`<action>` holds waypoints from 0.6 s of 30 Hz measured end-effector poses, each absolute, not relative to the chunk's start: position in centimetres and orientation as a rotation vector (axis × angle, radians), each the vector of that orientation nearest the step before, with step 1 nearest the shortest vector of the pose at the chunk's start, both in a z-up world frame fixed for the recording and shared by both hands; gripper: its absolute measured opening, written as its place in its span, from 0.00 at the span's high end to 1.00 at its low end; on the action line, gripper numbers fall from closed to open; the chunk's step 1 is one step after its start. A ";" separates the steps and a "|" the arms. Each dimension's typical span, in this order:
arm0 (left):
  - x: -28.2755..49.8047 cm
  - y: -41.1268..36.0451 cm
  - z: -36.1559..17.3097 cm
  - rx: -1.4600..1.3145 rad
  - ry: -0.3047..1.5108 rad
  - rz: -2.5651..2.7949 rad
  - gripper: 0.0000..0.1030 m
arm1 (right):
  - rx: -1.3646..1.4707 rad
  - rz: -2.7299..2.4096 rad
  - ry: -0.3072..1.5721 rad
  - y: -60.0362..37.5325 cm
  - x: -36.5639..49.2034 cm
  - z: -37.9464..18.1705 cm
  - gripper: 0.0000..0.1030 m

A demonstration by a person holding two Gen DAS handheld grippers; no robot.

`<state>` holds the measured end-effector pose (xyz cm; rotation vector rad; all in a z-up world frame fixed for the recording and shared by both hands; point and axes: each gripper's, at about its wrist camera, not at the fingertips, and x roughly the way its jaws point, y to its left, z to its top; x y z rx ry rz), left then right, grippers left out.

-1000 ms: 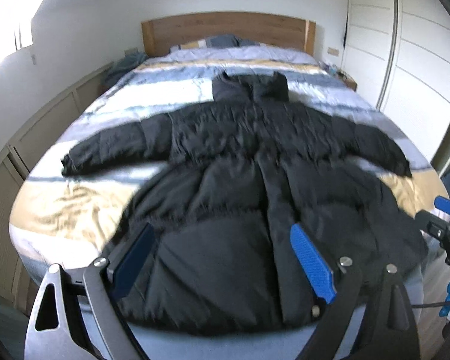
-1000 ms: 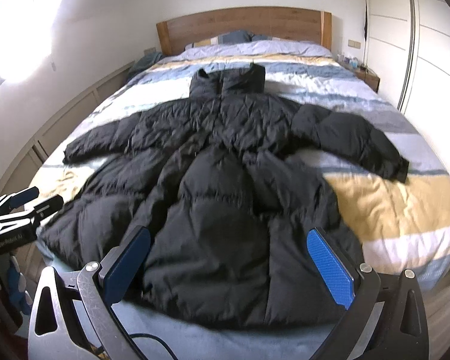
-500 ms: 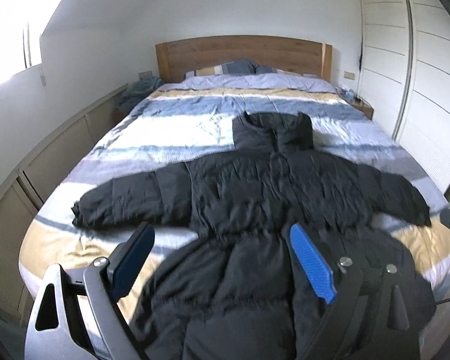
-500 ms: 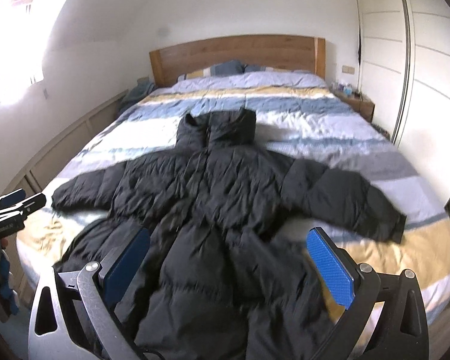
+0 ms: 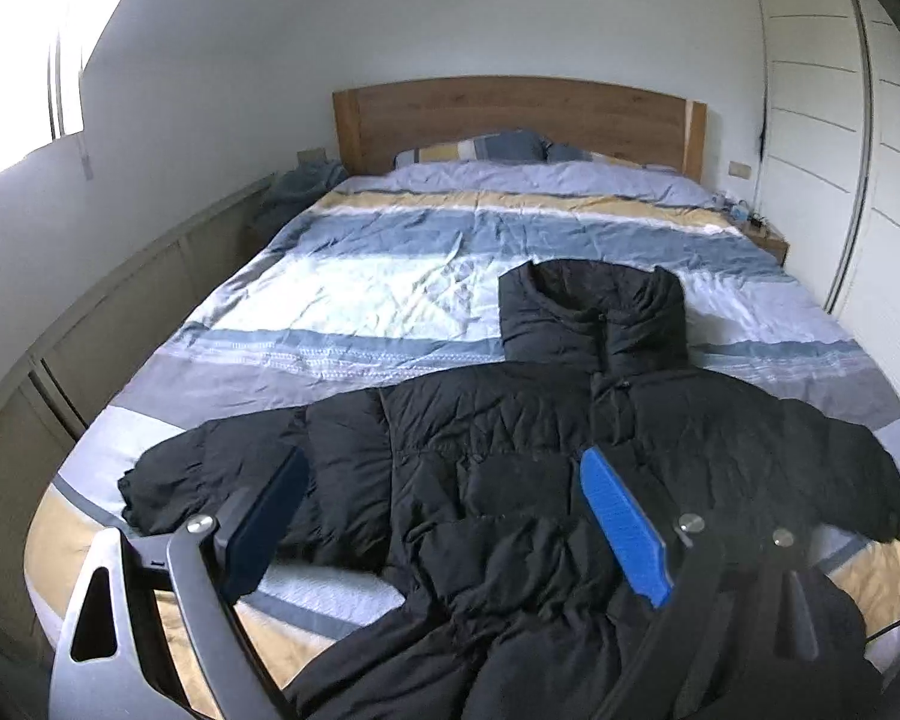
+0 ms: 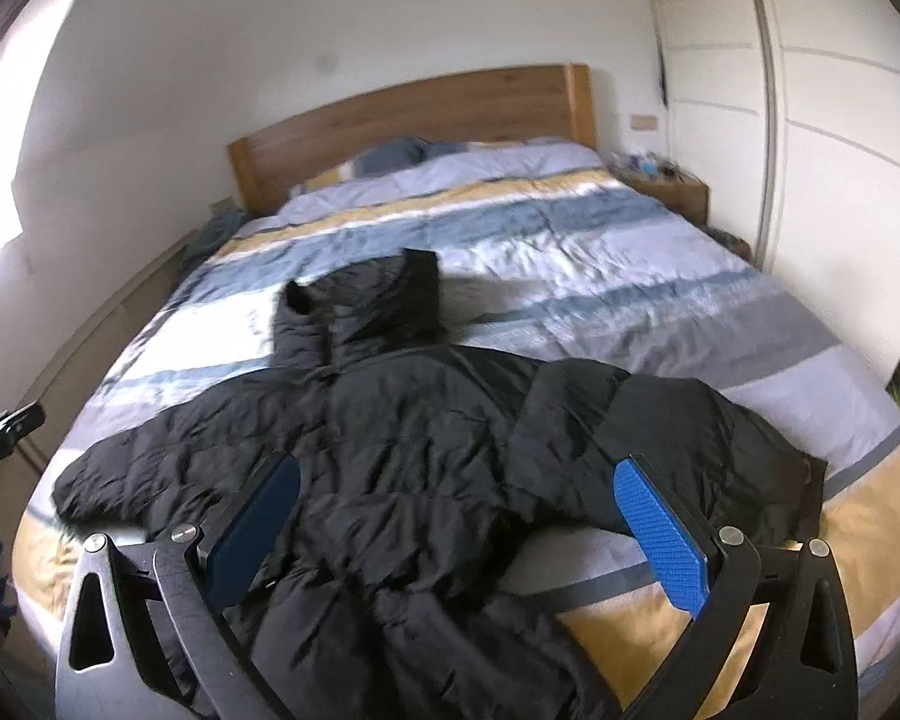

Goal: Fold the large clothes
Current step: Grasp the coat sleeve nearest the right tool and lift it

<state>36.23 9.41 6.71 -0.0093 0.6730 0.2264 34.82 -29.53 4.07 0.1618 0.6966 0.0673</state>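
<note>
A black puffer coat (image 5: 510, 480) is spread on a striped duvet (image 5: 390, 276) before an oak headboard (image 5: 510, 120); left claw (image 5: 444, 525) and right claw (image 6: 456, 531) are held agape, empty.

Jacket (image 5: 510, 480) flat on bed (image 5: 390, 276), near half, collar twd far end, sleeves out L+R. Headboard (image 5: 510, 114) at far end, pillows (image 5: 486, 147) just in front of it. Nightstand (image 6: 666, 192) far right beside bed, wardrobe doors (image 6: 810, 150) along right wall. Low cabinets (image 5: 90, 330) along left wall.
</note>
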 end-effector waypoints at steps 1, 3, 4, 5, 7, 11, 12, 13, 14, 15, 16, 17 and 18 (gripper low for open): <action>36.9 9.5 6.1 -0.010 0.679 0.230 0.10 | 0.179 0.056 0.705 -30.1 35.7 3.3 0.00; 38.5 9.7 4.7 -0.015 0.695 0.237 0.10 | 0.199 0.031 0.720 -31.0 37.0 2.1 0.00; 39.1 9.9 4.0 -0.017 0.703 0.242 0.10 | 0.213 0.011 0.727 -31.8 37.9 1.2 0.00; 39.7 10.1 3.3 -0.018 0.709 0.248 0.10 | 0.223 -0.003 0.733 -32.3 38.4 0.6 0.00; 40.8 10.6 2.0 -0.017 0.723 0.261 0.10 | 0.244 -0.038 0.744 -33.4 39.5 -0.8 0.00; 42.9 11.8 -0.7 -0.041 0.755 0.271 0.10 | 0.285 -0.115 0.786 -35.7 41.9 -4.0 0.00; 43.4 12.0 -1.5 -0.050 0.763 0.277 0.10 | 0.299 -0.133 0.804 -36.3 42.4 -5.0 0.00; 43.9 12.4 -2.3 -0.060 0.771 0.282 0.10 | 0.309 -0.146 0.816 -36.7 42.8 -5.7 0.00; 44.2 12.6 -2.8 -0.065 0.776 0.286 0.10 | 0.320 -0.166 0.829 -37.3 43.2 -6.6 0.00; 44.7 12.9 -3.5 -0.067 0.782 0.296 0.10 | 0.323 -0.188 0.842 -37.8 43.5 -7.4 0.00; 45.0 13.1 -4.0 -0.067 0.784 0.304 0.10 | 0.322 -0.204 0.852 -38.1 43.8 -7.9 0.00; 45.3 13.3 -4.5 -0.066 0.786 0.312 0.10 | 0.317 -0.227 0.867 -38.6 44.1 -8.6 0.00; 45.6 13.5 -5.2 -0.068 0.789 0.319 0.10 | 0.323 -0.246 0.876 -39.1 44.3 -9.2 0.00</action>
